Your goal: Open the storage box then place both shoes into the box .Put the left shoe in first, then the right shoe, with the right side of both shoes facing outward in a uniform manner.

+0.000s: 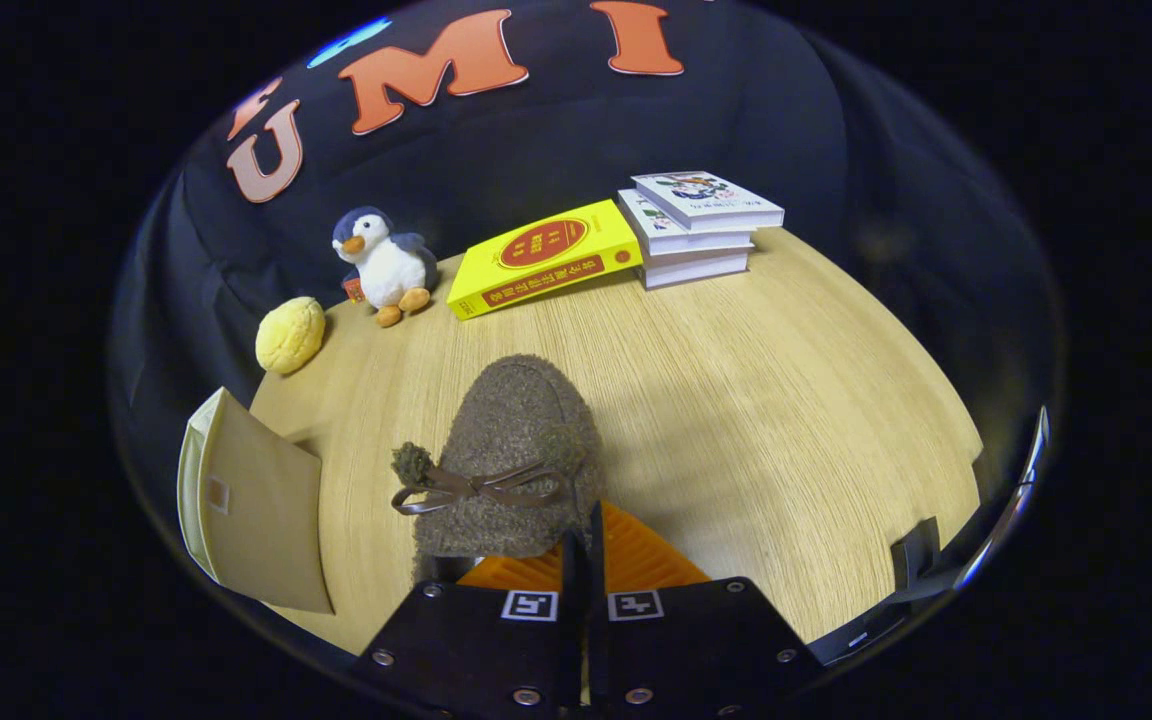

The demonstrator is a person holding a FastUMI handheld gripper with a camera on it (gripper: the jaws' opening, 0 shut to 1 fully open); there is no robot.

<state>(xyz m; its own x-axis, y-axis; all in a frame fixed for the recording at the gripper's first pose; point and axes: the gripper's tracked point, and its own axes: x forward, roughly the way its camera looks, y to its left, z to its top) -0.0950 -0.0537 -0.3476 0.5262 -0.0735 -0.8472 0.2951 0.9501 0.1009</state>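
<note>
The claw (584, 545) pinches the heel of a fuzzy shoe (511, 450), with the box (256, 500) standing left on the surface (786, 400).

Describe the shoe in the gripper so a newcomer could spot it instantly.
Start at the wooden table, with books and a plush penguin along its far edge. Nearer, straight ahead of the gripper, whose fingers are closed on its rear edge, is the shoe. It alone is fuzzy brown, with a bow and pompom.
</note>
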